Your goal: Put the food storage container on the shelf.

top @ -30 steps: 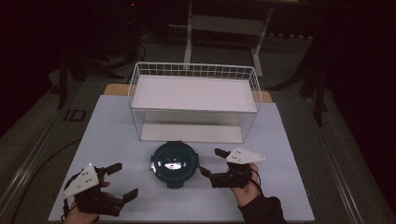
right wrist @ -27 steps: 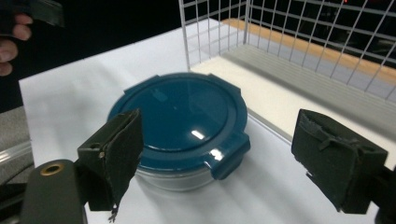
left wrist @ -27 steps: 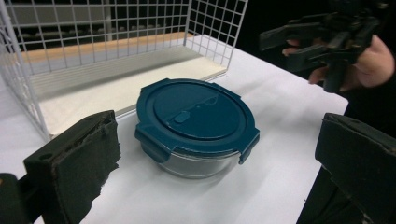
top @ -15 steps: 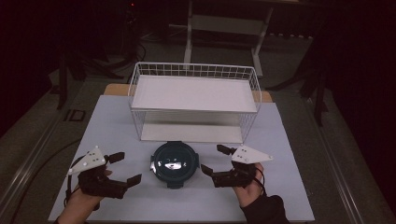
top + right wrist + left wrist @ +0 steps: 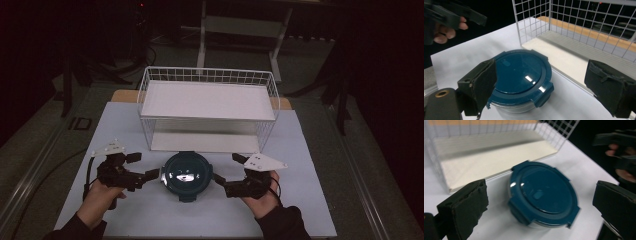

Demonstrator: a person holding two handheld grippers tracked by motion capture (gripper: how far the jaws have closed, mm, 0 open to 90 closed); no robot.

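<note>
A round clear container with a dark teal clip lid (image 5: 186, 176) stands on the white table just in front of the wire rack (image 5: 207, 100). My left gripper (image 5: 144, 166) is open close to the container's left side, not touching it. My right gripper (image 5: 226, 168) is open at its right side, a small gap away. In the left gripper view the container (image 5: 542, 195) lies between and beyond the spread jaws of the left gripper (image 5: 539, 200). The right gripper view shows the lid (image 5: 520, 72) ahead of the wide-open right gripper (image 5: 544, 86).
The white wire rack has an upper white shelf (image 5: 207, 98) and a lower white board (image 5: 205, 141) right behind the container. Bare white table (image 5: 305, 165) spreads to both sides and in front. Dark floor and stands surround the table.
My left gripper has moved forward and to the right, up to the container's left side. The right gripper has barely shifted. The container has stayed put.
</note>
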